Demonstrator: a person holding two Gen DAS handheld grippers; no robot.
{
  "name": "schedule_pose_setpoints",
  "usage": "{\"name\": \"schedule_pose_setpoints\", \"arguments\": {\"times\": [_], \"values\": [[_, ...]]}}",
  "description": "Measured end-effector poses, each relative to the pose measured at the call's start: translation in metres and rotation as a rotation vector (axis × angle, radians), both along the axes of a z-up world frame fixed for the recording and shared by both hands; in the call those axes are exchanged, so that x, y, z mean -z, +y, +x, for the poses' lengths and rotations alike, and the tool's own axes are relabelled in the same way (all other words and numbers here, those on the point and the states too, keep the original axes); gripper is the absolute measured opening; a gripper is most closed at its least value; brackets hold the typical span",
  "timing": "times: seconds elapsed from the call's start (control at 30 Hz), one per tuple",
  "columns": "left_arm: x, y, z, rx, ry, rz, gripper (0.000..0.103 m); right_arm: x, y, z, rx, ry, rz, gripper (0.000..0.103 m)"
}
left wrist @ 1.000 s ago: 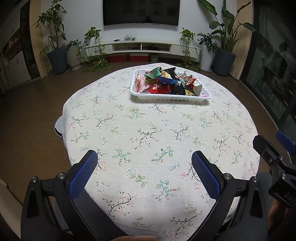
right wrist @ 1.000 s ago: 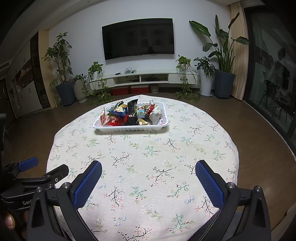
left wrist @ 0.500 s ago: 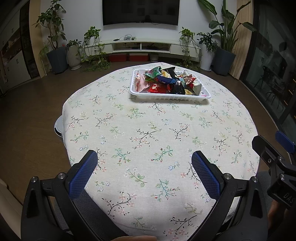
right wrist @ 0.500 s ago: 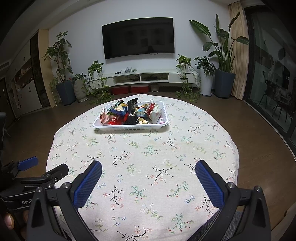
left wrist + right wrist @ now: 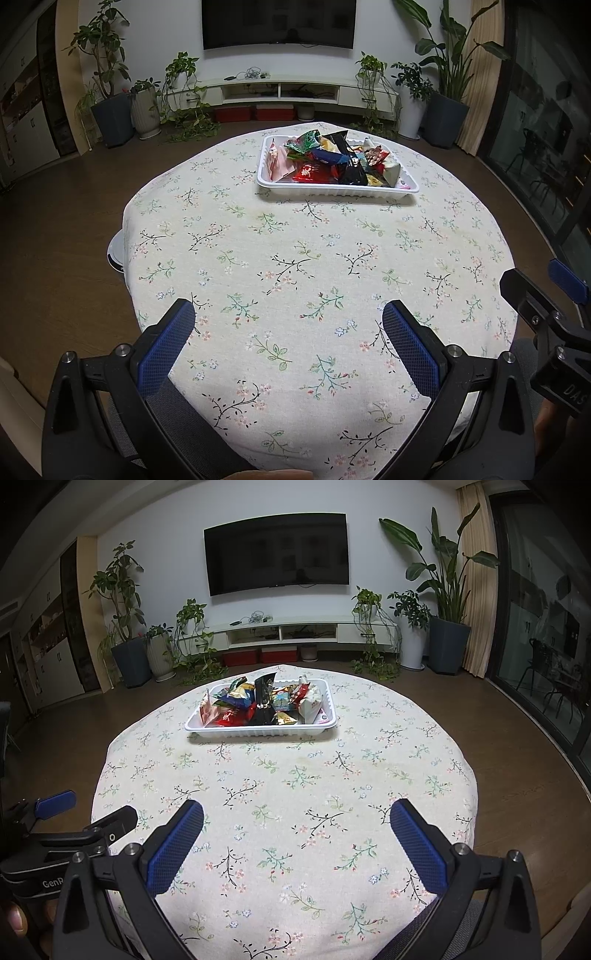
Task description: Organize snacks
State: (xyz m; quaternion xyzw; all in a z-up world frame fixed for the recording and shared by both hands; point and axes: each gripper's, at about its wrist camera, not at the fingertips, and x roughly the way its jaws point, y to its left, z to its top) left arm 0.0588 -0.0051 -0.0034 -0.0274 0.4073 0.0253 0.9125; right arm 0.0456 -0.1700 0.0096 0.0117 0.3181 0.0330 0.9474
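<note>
Nearest to us, the left hand-held gripper (image 5: pixel 288 317) hangs over the near edge of the surface (image 5: pixel 317 266) with its blue-padded fingers (image 5: pixel 164 349) spread wide and nothing between them. The right hand-held gripper (image 5: pixel 295 816) sits just beside it, also spread wide and empty, above the same near edge. In the left wrist view we see the right one's black frame at the far right margin; in the right wrist view the left one's frame shows at the lower left, with fingertips of a hand (image 5: pixel 14 919) wrapped around it.

Taking the white tray (image 5: pixel 258 728) as our landmark, both hand-held grippers are well apart from it, on the near side. The bare stretch of flower-printed tablecloth (image 5: pixel 288 775) lies between them and the tray. The tray rests on the far part of the round surface, and the snacks (image 5: pixel 258 703) are all heaped inside it: crinkled packets in red, black, blue, green and gold, some standing above the rim.

Beyond the tray we see brown floor, then a low white media shelf (image 5: pixel 288 631) against the wall, two red boxes (image 5: pixel 258 655) under it, potted plants (image 5: pixel 125 627) on either side, and a dark television (image 5: pixel 277 552) mounted above. To the right of the tray runs a dark glass door (image 5: pixel 546 627) with a curtain.
</note>
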Motion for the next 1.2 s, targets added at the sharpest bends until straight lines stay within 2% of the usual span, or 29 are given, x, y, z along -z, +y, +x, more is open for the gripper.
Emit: {"name": "schedule_pose_setpoints", "arguments": {"times": [0.93, 1.1, 1.2], "values": [[0.0006, 0.0006, -0.0004, -0.007, -0.002, 0.004, 0.103, -0.0034, -0.0016, -0.0007, -0.001, 0.003, 0.000, 0.103], [-0.0035, -0.0003, -0.0070, -0.016, -0.045, 0.047, 0.103, -0.0030, -0.0024, -0.0013, -0.001, 0.006, 0.000, 0.103], [-0.0048, 0.0007, -0.0084, -0.017, -0.051, 0.039, 0.103, -0.0010, -0.0036, -0.0031, 0.000, 0.009, 0.002, 0.103]]}}
